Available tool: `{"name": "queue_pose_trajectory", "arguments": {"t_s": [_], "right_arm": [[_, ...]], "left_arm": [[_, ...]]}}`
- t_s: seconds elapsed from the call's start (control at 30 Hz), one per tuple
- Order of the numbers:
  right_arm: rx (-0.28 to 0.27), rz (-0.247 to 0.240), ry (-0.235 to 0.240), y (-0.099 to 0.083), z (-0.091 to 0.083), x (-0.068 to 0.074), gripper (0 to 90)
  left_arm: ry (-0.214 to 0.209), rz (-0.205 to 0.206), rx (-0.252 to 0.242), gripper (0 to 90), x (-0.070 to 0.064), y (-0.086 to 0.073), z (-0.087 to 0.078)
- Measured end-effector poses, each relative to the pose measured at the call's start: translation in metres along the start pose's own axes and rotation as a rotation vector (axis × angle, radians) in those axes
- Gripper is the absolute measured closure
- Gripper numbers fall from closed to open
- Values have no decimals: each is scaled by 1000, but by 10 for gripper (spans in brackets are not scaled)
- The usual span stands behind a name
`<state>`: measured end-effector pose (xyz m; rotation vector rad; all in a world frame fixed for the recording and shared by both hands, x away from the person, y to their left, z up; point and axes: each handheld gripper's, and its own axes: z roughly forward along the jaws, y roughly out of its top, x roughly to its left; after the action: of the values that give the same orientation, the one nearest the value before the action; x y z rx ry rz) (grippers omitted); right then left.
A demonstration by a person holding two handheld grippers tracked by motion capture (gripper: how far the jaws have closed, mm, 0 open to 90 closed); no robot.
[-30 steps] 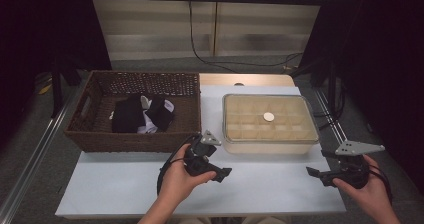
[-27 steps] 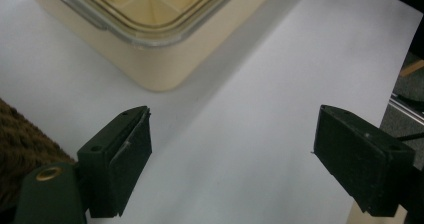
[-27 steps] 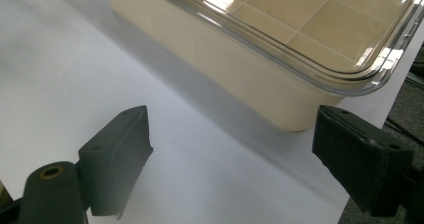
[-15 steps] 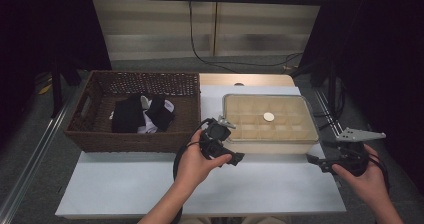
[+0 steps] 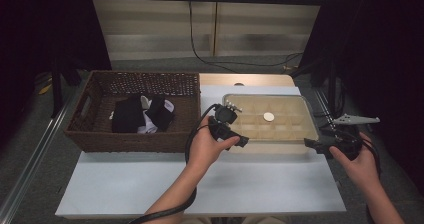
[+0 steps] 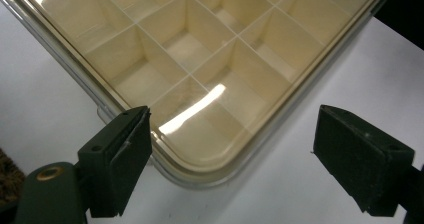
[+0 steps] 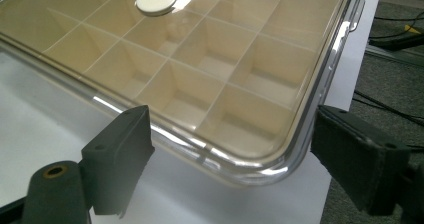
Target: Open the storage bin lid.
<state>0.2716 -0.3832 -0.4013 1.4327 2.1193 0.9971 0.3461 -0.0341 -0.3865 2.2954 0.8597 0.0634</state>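
- Your left gripper (image 5: 235, 134) sits at the near left corner of the box (image 5: 270, 118), your hand wrapped round it from below.
- From the left gripper view, its fingers (image 6: 120, 159) are spread wide, gripping nothing; the box's rounded corner (image 6: 210, 169) lies between them, and I can't tell whether either finger touches it.
- Your right gripper (image 5: 320, 146) is at the box's near right corner, close to the bench's right edge.
- The right gripper view shows its fingers (image 7: 120, 154) wide apart too, straddling that corner (image 7: 265, 169), with nothing clamped.
- The box stands on the right half of the bench (image 5: 150, 184), toward the far edge, its clear lid (image 7: 210, 59) on top and cream compartments showing through.
- A small white disc (image 5: 268, 116) rests on the lid, about mid-box.
- Left of the box, just beside it, a brown wicker basket (image 5: 95, 134) takes the bench's far left part.
- Black and white cloth (image 5: 142, 115) lies bundled inside the basket.
- The bench's near half is bare white apart from your forearms and the cable (image 5: 192, 134) looping from the left gripper.
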Motion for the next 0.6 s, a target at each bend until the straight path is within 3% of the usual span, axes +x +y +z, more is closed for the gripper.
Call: {"name": "queue_pose_trajectory", "arguments": {"t_s": [0.1,0.23,0.4,0.6], "right_arm": [[1,7,-11,5,6,0,165],[6,19,-24,10,13,1,164],[23,24,-50,15,23,-1,157],[18,54,-63,19,27,-3,159]], "left_arm": [[10,-10,0,155,3,2,3],[32,-52,-10,152,10,6,9],[23,-77,-17,134,14,9,13],[65,-105,0,91,19,11,18]]}}
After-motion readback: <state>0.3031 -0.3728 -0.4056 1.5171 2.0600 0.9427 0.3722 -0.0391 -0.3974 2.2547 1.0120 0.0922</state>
